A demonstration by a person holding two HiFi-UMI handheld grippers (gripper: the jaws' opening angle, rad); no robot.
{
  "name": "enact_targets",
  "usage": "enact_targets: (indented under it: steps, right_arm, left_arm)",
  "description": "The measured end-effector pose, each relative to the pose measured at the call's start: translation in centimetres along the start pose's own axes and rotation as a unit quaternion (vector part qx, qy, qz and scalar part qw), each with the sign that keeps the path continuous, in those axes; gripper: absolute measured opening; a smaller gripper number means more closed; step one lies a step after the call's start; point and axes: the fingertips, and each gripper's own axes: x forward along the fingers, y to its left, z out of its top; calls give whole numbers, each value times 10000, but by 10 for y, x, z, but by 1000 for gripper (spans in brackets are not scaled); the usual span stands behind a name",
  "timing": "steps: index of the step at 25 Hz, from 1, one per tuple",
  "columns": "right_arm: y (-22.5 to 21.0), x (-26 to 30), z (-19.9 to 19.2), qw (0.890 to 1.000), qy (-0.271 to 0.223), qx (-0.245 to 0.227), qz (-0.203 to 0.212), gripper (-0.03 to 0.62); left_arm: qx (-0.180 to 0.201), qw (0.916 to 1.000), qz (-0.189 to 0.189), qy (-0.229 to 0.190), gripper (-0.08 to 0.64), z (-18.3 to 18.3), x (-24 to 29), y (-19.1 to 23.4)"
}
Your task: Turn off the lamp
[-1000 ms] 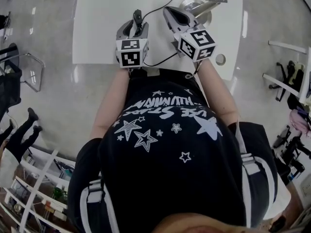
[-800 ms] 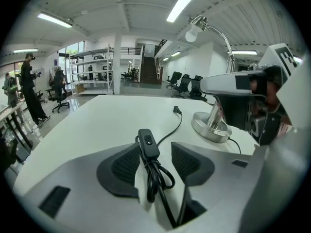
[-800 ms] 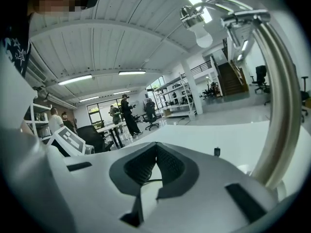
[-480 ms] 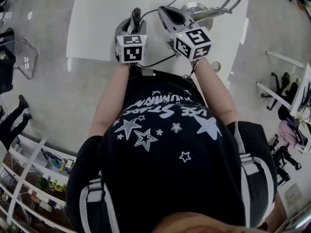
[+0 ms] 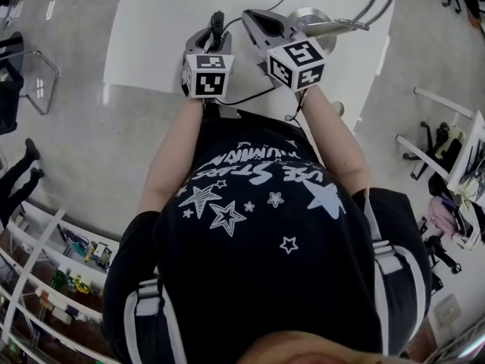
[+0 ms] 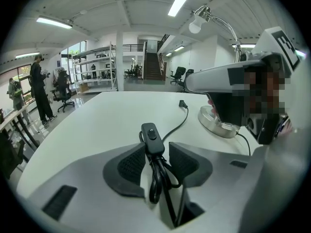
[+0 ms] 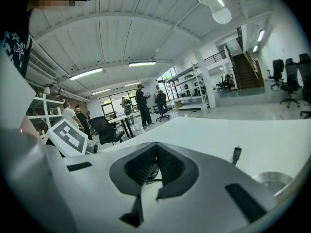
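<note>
A black inline switch (image 6: 152, 135) on the lamp's cord lies on the white table (image 5: 159, 29). My left gripper (image 6: 156, 145) straddles it. Its jaws are closing with the switch between them, and a sliver of gap still shows at the right pad (image 6: 183, 160). From above, the left gripper (image 5: 212, 33) sits just behind the switch (image 5: 217, 23). My right gripper (image 5: 248, 14) is shut, its tips meeting, and it points left towards the switch from beside the lamp's round metal base (image 5: 309, 18). The lamp's white bulb (image 6: 196, 26) hangs on a curved arm over the table.
The cord ends in a loose plug (image 6: 182, 103) lying on the table beyond the switch. The right gripper's body (image 6: 228, 89) fills the right of the left gripper view. People and office chairs stand far off by shelving (image 7: 141, 103). The table edge runs close to my body.
My right gripper has edged left, closer to the switch and the left gripper. The left gripper has stayed around the switch.
</note>
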Motion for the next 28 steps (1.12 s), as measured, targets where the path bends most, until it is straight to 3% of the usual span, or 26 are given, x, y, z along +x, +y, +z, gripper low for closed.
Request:
enact_targets:
  steps: [3,10,15,28]
  right_arm:
    - [3,7,-1,9998,170,-56,126,6]
    - [10,25,-21,9946,856,-170,566,6]
    - [26,43,-45,9815,1608,-286,1004,6]
    - [32,66,-69,9554,2568,-590,1331,5]
  left_arm:
    - [8,10000,-24,59,132,-2,1,1]
    - [214,9996,-114,123,130,-1,-3,1]
    - [278,9994,-156,126,130,-3,-3,6]
    - [307,9993,-226,54,130,-4,-3,5]
